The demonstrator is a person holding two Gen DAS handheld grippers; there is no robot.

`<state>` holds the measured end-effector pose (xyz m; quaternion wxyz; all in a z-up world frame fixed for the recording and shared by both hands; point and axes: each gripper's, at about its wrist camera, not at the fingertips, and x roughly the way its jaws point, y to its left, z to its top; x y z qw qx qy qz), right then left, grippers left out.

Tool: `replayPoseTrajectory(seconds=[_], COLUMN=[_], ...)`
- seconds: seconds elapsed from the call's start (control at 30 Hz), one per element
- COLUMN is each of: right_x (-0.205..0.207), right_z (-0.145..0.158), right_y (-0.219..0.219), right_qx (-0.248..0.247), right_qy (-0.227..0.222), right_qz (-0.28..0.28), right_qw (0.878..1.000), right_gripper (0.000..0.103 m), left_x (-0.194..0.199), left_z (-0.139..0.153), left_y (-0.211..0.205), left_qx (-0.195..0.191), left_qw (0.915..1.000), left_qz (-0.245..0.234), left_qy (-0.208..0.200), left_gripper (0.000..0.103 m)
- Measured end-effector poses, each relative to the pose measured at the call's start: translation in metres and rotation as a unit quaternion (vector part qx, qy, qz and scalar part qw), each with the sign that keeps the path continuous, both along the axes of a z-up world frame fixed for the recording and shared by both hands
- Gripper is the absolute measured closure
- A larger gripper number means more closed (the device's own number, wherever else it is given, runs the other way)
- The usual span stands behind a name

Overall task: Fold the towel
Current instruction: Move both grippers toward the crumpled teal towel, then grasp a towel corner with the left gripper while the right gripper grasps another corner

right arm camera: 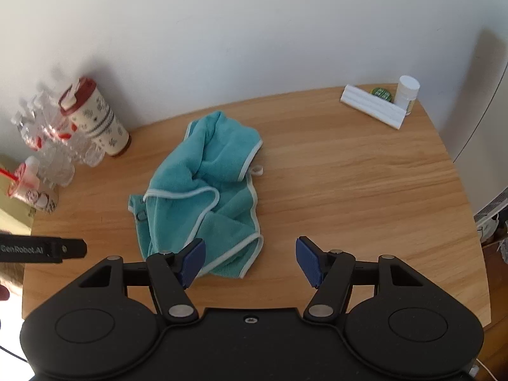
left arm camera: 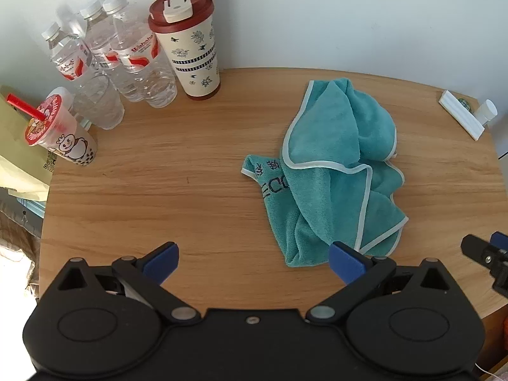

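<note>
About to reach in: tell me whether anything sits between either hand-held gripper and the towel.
Nothing visible does. The towel lies crumpled on bare table just ahead of the open left hand-held gripper and right hand-held gripper.

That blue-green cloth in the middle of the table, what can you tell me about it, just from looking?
The towel is teal, soft and fluffy-looking like microfibre, edged all round with pale piping. It lies crumpled in a loose heap on the wooden table, not folded, with layers flopped over each other. One flap at its left shows dark printed lettering, partly hidden. In the right wrist view a small pale loop sticks out at its far right edge. Nothing but the table touches it; both grippers hover open just short of its near edge.
</note>
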<state>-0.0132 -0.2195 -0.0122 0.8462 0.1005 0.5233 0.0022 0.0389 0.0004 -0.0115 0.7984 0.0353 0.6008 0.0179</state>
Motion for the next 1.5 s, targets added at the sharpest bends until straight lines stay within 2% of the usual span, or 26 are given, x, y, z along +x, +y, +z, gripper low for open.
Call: replayPoseTrajectory(seconds=[0.27,0.53,0.67,0.8,0.87,1.0,1.27,1.3,1.37,1.5], right_x=[0.000,-0.002,-0.003,-0.006,-0.008,-0.012,-0.013,-0.013,-0.013,-0.013], right_z=[0.001,-0.014,-0.027,-0.037,-0.041,-0.047,-0.050,-0.051,-0.055,-0.063], right_y=[-0.004,-0.008,-0.010,-0.013,-0.013,-0.013,-0.017,-0.017,-0.016,-0.009], right_qx=[0.002,-0.003,-0.006,-0.004,-0.011,-0.004,-0.004,-0.003,-0.003,-0.017], right_qy=[-0.003,0.008,0.022,0.031,0.032,0.038,0.030,0.029,0.021,-0.021], right_qz=[-0.006,-0.003,-0.002,-0.002,-0.002,0.001,0.001,0.002,0.012,0.054], right_qw=[1.000,1.000,1.000,1.000,0.999,0.999,1.000,1.000,1.000,0.998], right_gripper=[0.035,0.035,0.035,0.035,0.035,0.035,0.035,0.035,0.035,0.036], left_x=[0.003,0.018,0.028,0.040,0.046,0.058,0.074,0.076,0.080,0.088], left_z=[-0.002,-0.011,-0.016,-0.022,-0.026,-0.036,-0.061,-0.064,-0.070,-0.083], left_y=[-0.005,-0.001,-0.008,-0.014,-0.012,-0.002,-0.006,-0.007,-0.008,-0.011], left_qx=[0.003,-0.043,-0.038,-0.085,-0.115,-0.171,-0.194,-0.196,-0.202,-0.213], left_qw=[1.0000,0.9991,0.9991,0.9961,0.9933,0.9838,0.9768,0.9758,0.9736,0.9690], left_qz=[-0.001,-0.003,-0.018,-0.024,-0.011,0.052,0.091,0.096,0.106,0.125], left_qy=[0.002,0.007,-0.007,0.001,0.001,0.007,0.010,0.011,0.011,0.013], left_gripper=[0.000,0.000,0.000,0.000,0.000,0.000,0.001,0.004,0.021,0.031])
